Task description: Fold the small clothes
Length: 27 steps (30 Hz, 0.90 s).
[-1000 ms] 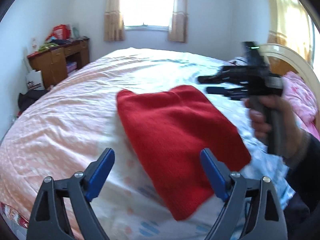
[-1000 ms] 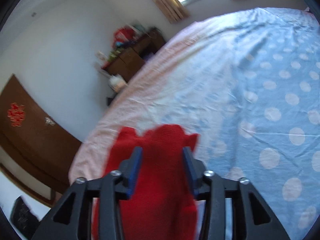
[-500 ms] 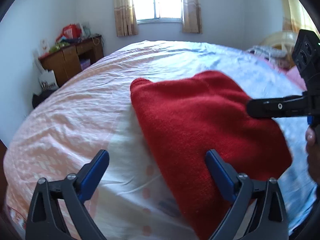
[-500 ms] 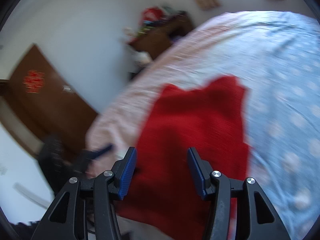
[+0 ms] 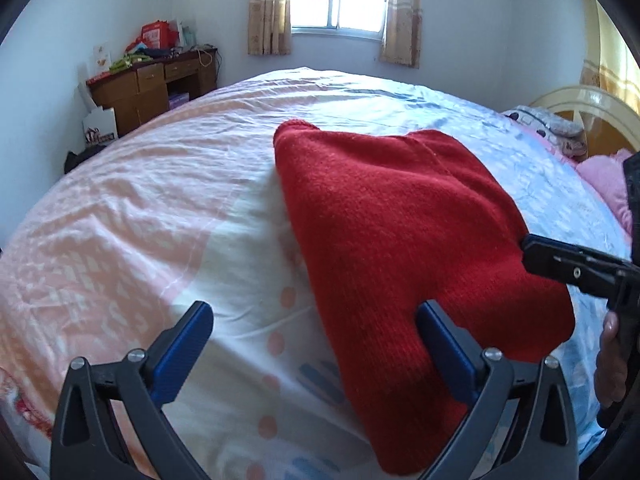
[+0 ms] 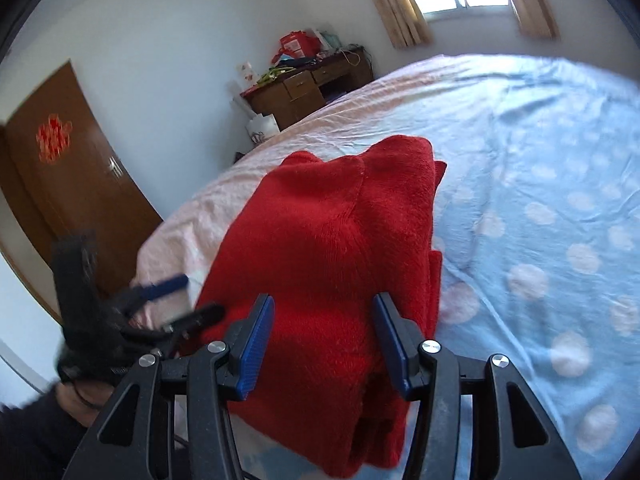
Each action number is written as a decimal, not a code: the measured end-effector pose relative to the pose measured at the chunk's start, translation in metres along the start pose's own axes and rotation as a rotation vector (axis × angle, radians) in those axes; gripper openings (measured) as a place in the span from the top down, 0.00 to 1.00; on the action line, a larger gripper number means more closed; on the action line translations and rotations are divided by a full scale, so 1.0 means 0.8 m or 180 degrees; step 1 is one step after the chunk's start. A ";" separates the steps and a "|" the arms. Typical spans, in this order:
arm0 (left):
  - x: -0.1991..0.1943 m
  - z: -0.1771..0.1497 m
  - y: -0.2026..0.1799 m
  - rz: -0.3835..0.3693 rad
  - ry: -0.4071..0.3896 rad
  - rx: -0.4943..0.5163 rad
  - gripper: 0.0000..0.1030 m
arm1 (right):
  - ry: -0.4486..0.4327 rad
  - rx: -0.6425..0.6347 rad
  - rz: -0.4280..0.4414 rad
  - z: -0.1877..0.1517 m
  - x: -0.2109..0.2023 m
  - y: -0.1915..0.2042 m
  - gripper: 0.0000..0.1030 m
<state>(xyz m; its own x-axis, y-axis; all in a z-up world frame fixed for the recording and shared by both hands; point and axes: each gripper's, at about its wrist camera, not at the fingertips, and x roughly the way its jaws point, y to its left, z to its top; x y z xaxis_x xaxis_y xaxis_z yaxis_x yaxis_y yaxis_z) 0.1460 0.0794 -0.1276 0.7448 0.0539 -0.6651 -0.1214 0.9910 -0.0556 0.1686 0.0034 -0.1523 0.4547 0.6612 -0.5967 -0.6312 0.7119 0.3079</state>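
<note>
The red sweater (image 5: 404, 236) lies folded in layers on the bed (image 5: 168, 200), near its front edge. We hold our left tool (image 5: 314, 340) open at its near left edge and our right tool (image 6: 324, 336) open over its near end, gripping nothing. Next we probably pinch an edge for another fold.

Right gripper (image 6: 323, 340) is brought down from above the far bed to the red sweater's (image 5: 400, 232) right edge; its jaws are widened. Left gripper (image 5: 314, 344) is drawn nearer the sweater.
</note>
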 end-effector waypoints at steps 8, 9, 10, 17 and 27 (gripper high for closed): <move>-0.050 0.006 -0.005 -0.0003 -0.0133 0.0094 0.00 | -0.0029 -0.0106 -0.0801 -0.017 -0.046 -0.004 0.47; -0.056 0.008 -0.006 -0.0009 -0.0169 0.0102 0.00 | -0.0081 -0.0060 -0.0820 -0.016 -0.056 -0.007 0.47; -0.065 0.011 -0.008 -0.0011 -0.0217 0.0113 0.00 | -0.0141 -0.0042 -0.0848 -0.015 -0.066 -0.009 0.47; -0.100 0.024 -0.019 -0.0093 -0.0464 0.0178 0.00 | -0.0610 0.0029 -0.0901 -0.007 -0.126 0.003 0.37; -0.114 0.027 -0.029 -0.0119 -0.0592 0.0265 0.00 | -0.0748 -0.0027 -0.0883 -0.007 -0.147 0.027 0.37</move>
<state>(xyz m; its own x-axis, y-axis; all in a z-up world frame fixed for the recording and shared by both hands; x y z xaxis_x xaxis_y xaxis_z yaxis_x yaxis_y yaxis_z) 0.0952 0.0545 -0.0494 0.8570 0.0310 -0.5143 -0.0426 0.9990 -0.0108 0.0982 -0.0606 -0.0796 0.7409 0.4801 -0.4697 -0.4682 0.8706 0.1513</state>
